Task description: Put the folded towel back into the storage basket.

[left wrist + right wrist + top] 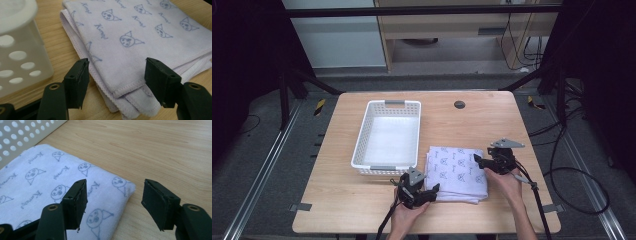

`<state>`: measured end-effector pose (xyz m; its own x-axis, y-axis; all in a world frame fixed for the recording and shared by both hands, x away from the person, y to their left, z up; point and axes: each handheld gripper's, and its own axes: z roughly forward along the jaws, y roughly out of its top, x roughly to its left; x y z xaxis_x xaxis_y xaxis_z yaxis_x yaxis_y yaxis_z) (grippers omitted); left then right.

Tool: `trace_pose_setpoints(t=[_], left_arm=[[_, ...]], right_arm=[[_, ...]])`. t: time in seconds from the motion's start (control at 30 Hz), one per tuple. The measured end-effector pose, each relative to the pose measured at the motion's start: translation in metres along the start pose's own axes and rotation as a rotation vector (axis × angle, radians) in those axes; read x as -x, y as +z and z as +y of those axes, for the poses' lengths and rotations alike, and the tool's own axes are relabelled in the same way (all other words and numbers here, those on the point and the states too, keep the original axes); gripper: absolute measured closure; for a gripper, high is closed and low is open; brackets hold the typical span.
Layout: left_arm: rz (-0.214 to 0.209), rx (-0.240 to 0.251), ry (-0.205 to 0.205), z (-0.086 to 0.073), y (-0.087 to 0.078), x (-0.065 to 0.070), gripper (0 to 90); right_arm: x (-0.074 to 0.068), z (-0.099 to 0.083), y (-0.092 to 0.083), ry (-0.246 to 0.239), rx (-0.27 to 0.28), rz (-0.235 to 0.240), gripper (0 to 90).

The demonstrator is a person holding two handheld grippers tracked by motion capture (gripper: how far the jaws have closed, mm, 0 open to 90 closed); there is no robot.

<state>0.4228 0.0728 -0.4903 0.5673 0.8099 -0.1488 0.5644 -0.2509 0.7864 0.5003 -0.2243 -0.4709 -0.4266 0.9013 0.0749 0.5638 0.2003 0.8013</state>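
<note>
Hovering with both sets of fingers open, left gripper [432, 190] and right gripper [478, 161] at opposite corners of the folded lilac cat-print towel [457, 170] lying on the wooden desk [492, 125] beside the white perforated plastic basket [362, 145], likely needing to close on it next.

Grey carpet floor [257, 150] all round — pale wooden cabinet [452, 25] at twelve o'clock, black cables [572, 170] at three.

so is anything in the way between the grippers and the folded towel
Nothing visible. The left gripper is open over the towel's near corner and the right gripper is open at its far corner, with only bare table around.
</note>
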Motion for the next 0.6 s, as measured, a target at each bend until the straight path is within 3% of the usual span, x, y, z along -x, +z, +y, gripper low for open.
trace_pose_setpoints(t=[0.17,0.37,0.47,0.6], left_arm=[[-0.008,-0.025,-0.018,-0.002,0.005,-0.003,30.6],[-0.002,-0.042,-0.001,-0.002,0.009,-0.003,25.9],[-0.01,-0.08,-0.01,-0.004,0.014,-0.005,24.0],[-0.01,-0.068,-0.008,-0.006,0.014,-0.004,24.6]], right_arm=[[0.0,-0.002,0.003,-0.01,-0.006,-0.01,36.8],[-0.002,-0.004,0.009,-0.018,-0.03,-0.013,36.8],[-0.003,-0.006,0.013,-0.025,-0.046,-0.013,37.4],[-0.003,-0.008,0.016,-0.026,-0.065,-0.013,39.6]])
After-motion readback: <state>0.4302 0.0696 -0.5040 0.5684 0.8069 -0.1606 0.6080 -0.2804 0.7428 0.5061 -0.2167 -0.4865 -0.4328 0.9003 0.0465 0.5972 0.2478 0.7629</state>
